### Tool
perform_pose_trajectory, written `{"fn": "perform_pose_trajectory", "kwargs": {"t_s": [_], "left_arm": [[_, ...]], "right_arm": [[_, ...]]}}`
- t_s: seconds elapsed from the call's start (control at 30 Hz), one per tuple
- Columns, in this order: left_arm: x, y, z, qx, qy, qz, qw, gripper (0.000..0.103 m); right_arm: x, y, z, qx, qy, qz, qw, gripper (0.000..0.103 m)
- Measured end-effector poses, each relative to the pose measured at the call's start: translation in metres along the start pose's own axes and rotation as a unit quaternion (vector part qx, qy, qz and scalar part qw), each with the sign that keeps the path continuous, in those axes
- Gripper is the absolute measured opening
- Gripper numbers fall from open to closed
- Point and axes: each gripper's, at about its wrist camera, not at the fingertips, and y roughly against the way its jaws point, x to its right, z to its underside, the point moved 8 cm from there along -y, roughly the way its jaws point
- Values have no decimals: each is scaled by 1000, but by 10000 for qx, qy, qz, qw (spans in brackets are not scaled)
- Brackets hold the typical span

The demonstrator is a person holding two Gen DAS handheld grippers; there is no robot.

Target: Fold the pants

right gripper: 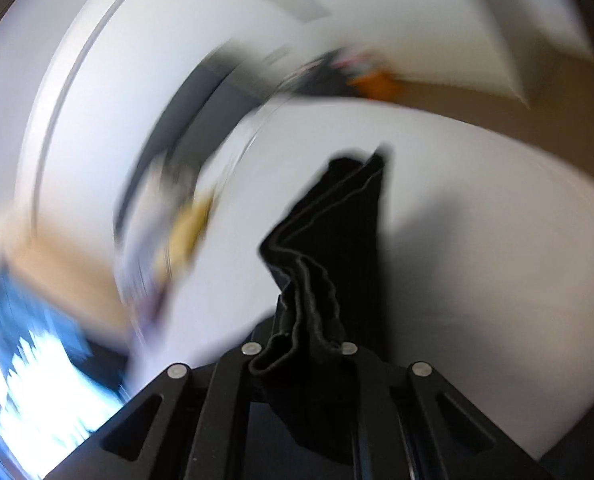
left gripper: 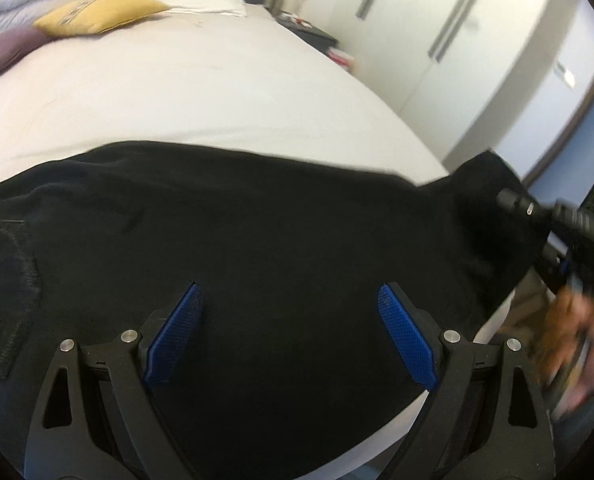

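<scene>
I see the black pants (left gripper: 233, 240) lying flat on the white bed (left gripper: 185, 92), long axis across the bed near its foot edge, pocket end opposite the hem end. My left gripper (left gripper: 291, 332) hangs released over the middle, blue pads (left gripper: 173, 336) wide apart. My right gripper (right gripper: 301, 344) is clenched on the bunched hem (right gripper: 329, 264), lifted off the bed; that view is blurred.

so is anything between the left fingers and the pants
Nothing visible. The left gripper hangs open right over the black pants spread on the bed, with only bare fabric between its blue fingers. The yellow pillow lies far off.
</scene>
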Motion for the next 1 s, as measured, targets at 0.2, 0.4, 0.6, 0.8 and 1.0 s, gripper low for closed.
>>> {"fn": "perform_pose_trajectory", "kwargs": {"t_s": [0.2,0.4,0.6,0.8,1.0], "left_arm": [[-13,1,-9,-50,806,798,9935,90],[-4,-29,-14,-445,1512,1418,9773,90],[23,-54,-36,-690,1639,1809,9673,90],[45,-79,-52,-917,1657,2006,9612,90],[57,-96,-47,-1207,1578,2048,9584,26]], "right_arm": [[-93,-44,97,-737,3417,821,9333,8],[-92,-39,105,-678,3683,970,9222,8],[-100,-30,108,-393,4205,1114,8996,8],[-104,-28,111,-319,4442,1165,8877,8],[-124,-29,122,-254,4727,1160,8732,8]]}}
